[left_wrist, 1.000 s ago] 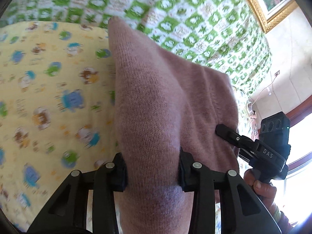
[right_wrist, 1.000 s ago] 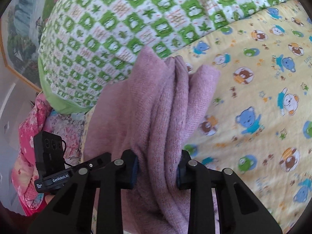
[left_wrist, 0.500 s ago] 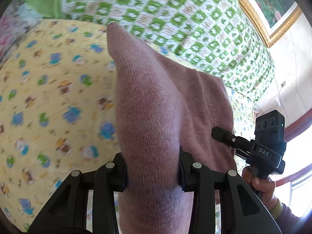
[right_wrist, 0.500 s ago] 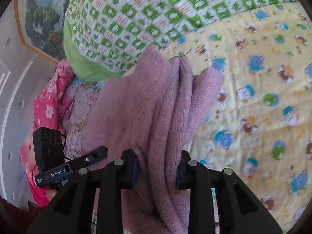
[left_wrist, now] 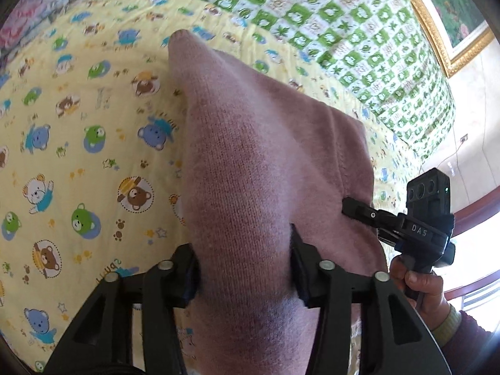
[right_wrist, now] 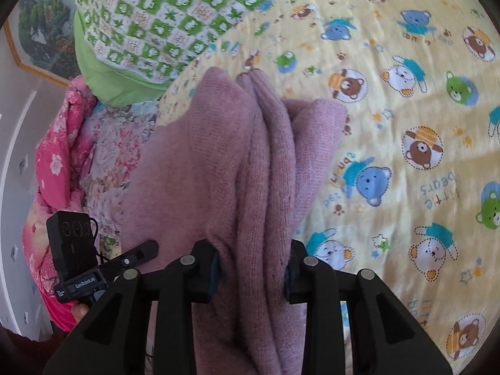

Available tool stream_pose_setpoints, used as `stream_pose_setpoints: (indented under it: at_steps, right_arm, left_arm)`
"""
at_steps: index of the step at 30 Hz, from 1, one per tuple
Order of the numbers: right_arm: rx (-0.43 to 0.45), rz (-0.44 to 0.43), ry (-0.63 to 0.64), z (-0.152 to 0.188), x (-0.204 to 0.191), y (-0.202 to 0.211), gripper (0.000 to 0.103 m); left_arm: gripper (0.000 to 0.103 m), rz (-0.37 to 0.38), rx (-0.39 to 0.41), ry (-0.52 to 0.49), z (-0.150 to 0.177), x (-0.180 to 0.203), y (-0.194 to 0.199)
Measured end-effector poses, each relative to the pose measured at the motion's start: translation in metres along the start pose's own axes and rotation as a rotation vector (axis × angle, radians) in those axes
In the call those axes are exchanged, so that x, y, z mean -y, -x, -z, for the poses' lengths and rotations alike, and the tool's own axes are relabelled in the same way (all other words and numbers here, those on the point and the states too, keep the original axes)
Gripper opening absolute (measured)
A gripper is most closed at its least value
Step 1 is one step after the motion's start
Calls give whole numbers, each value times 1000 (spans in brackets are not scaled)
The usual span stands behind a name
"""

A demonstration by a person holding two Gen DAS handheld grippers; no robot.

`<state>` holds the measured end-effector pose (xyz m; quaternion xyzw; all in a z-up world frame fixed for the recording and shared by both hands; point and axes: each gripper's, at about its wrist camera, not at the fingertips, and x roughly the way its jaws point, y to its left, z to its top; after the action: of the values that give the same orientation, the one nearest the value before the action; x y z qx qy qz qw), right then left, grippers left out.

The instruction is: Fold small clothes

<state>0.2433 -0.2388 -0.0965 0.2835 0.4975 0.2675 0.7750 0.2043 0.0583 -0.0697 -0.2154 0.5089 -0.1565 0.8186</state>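
Left gripper point(left_wrist: 243, 268): jaws opening, pink knit garment point(left_wrist: 250, 162) bunched between its pads | Right gripper point(right_wrist: 253, 270): jaws opening, folds of the same garment between them | Garment: stretched between both grippers above a yellow bear-print sheet point(right_wrist: 406, 125) | Background: green checked quilt point(left_wrist: 343, 31), framed picture point(left_wrist: 453, 15).

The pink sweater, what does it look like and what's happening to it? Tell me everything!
The pink sweater is a dusty mauve, soft and fuzzy like fine knitted wool. It is bunched into thick folds, several layers side by side. The left gripper and the right gripper each have a part of it between their fingers, and both sets of jaws are opening. It hangs over the yellow sheet printed with little bears. Where its far end rests cannot be told.
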Motion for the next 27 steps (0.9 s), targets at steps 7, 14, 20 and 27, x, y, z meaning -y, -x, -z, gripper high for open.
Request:
stream_pose_setpoints:
  at_steps: [7, 14, 20, 27]
  right_arm:
    - [3, 39, -1, -1, -7, 5, 49]
    - [111, 109, 45, 28, -25, 62, 50]
    - [112, 135, 144, 67, -51, 88, 49]
    - [27, 186, 180, 85, -60, 61, 5]
  left_arm:
    - [66, -24, -17, 40, 2, -10, 5]
    - [72, -125, 15, -2, 24, -6, 48]
    - [72, -147, -15, -13, 60, -15, 67]
    - [72, -145, -51, -28, 75, -13, 50]
